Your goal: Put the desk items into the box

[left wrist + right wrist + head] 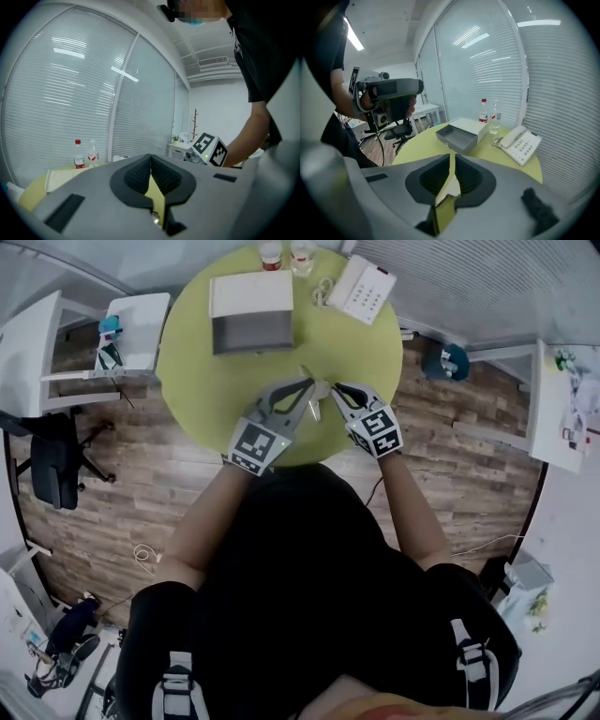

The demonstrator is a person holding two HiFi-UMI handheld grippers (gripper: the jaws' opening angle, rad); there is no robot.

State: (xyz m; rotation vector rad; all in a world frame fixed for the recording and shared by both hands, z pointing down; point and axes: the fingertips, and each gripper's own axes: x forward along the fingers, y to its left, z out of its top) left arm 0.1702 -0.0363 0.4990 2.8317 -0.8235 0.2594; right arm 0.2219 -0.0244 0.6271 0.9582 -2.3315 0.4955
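Observation:
On the round green table [192, 371] stands a white box [251, 310] with its grey drawer pulled out, also seen in the right gripper view [461, 133]. Close to the table's near edge lies a small pale item [315, 401], too small to identify. My left gripper [309, 383] is just left of it and my right gripper [336, 388] just right of it. The left gripper's [150, 157] jaws meet at the tips. The right gripper's [452, 155] jaws stand nearly together, and a pale scrap [449, 190] shows low behind them. Whether either grips the item is hidden.
A white desk phone [361, 289] lies at the table's back right, and two small bottles [271, 254] stand at the back edge. A black office chair [56, 460] and a white side table [141, 320] stand to the left. Another white table [562, 409] is on the right.

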